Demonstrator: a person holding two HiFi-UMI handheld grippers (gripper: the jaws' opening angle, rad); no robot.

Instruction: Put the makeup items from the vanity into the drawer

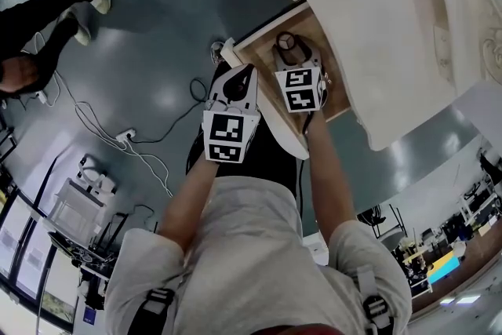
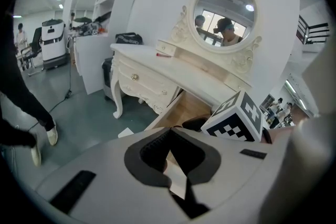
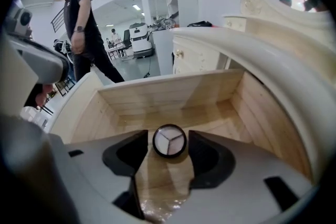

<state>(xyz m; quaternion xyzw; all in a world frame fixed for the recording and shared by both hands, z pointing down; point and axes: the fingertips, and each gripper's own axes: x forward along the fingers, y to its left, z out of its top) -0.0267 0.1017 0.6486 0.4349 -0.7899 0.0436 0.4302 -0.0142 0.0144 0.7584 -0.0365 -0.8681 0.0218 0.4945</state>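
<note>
The round compact (image 3: 169, 141) lies on the floor of the drawer (image 3: 173, 94), between the parted, seemingly released jaws of the right tool (image 3: 168, 139). The left tool (image 2: 170, 136) is clenched on nothing. The right tool should lift straight out with its jaws wide, so no pad drags the compact.

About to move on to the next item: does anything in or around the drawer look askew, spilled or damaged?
Nothing stands out. The drawer is pulled open, and its bare wood walls and floor show no spill or break. The round compact looks intact between the jaws of the right gripper.
</note>
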